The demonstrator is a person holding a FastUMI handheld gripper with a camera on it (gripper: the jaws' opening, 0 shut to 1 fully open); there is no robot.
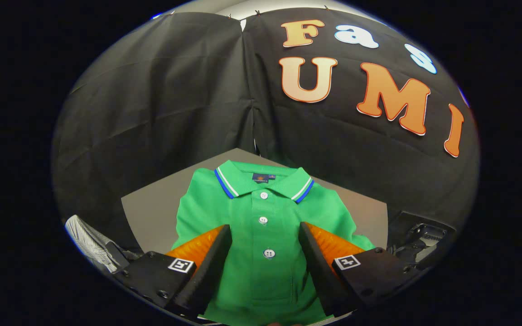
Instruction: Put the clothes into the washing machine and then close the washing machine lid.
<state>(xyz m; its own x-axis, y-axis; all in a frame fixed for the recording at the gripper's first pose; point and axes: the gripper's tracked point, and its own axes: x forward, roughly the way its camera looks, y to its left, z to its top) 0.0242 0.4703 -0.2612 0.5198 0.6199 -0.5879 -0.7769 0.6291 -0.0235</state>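
Below, green polo [261, 235] on grey table [152, 213] (jaws apart).

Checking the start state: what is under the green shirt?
The green shirt lies flat on a grey table, which shows around it. Anything beneath the cloth is covered. The open gripper hovers above, fingers astride the button strip.

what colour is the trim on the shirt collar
Blue and white stripes on the green shirt's collar, seen in the gripper view.
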